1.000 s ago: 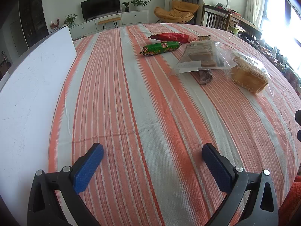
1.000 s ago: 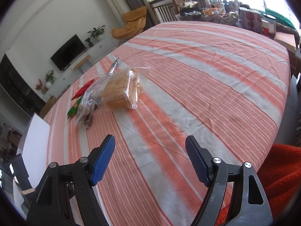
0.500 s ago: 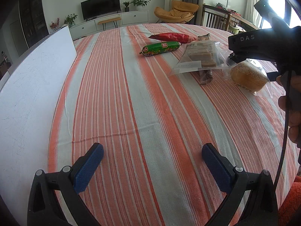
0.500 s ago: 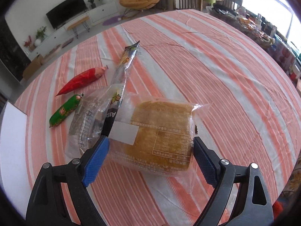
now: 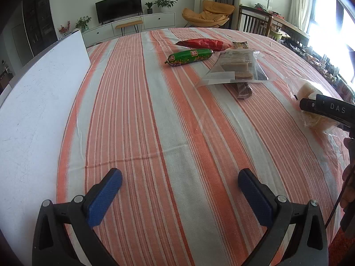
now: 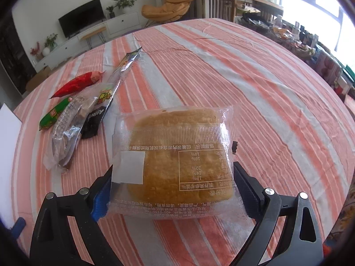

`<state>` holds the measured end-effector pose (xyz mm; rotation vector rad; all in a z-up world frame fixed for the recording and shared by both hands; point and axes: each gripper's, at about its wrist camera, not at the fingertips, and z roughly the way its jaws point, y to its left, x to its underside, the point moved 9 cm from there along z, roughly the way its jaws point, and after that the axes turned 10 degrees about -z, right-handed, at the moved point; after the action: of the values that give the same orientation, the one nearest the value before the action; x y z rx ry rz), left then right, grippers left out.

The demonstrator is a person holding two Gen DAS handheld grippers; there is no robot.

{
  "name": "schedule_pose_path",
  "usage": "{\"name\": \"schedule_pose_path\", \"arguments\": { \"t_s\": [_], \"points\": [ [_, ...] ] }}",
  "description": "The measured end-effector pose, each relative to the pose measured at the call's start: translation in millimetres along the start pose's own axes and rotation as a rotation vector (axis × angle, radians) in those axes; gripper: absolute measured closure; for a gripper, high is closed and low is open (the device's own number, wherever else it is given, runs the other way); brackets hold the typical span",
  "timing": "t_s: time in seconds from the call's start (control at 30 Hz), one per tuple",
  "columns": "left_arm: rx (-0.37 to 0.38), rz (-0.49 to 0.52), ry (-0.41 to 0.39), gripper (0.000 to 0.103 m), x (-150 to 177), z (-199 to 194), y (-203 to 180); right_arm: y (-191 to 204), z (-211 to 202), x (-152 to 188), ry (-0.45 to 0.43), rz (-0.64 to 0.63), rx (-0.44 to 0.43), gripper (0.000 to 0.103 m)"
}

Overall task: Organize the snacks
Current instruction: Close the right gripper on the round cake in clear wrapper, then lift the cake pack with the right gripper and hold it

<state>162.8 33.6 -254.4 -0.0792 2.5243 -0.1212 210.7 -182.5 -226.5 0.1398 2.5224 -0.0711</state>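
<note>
Right gripper (image 6: 172,188): jaws spread wide, having just been opening; the bagged bread (image 6: 175,161) is set between them, straddled but not yet squeezed, the pads (image 6: 246,190) lying beside the wrapper edges. Grasp judged imminent, not made.

Left gripper (image 5: 179,190): released, nothing between its jaws, poised over bare striped tablecloth (image 5: 155,110) at the near edge.

Bagged bread: lying flat on the cloth at the right side of the table, label upward.

Remaining snacks, grouped farther off and left of the bread in the right wrist view: a clear bag of brown cakes (image 5: 235,71), a dark slim packet (image 6: 111,93) lying partly under it, a green sausage stick (image 5: 188,57), a red sausage stick (image 5: 202,43). All are seen resting loose on the cloth, untouched.

White board (image 5: 33,102): lying along the left side of the table, bare; possibly the destination, which cannot be confirmed.

Progress: judged early. No item is seen sorted or placed; first pick is being prepared, four others are left.
</note>
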Motion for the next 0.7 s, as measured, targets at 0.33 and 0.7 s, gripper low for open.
{"name": "schedule_pose_path", "arguments": {
  "t_s": [0.33,0.7],
  "points": [
    [0.000,0.000,0.000,0.000,0.1,-0.1,0.0,-18.1,-2.6,12.0,-0.037,0.044,0.053,0.005],
    [0.000,0.000,-0.001,0.000,0.2,-0.2,-0.1,-17.8,-2.6,15.0,-0.030,0.030,0.068,0.004]
  ]
}}
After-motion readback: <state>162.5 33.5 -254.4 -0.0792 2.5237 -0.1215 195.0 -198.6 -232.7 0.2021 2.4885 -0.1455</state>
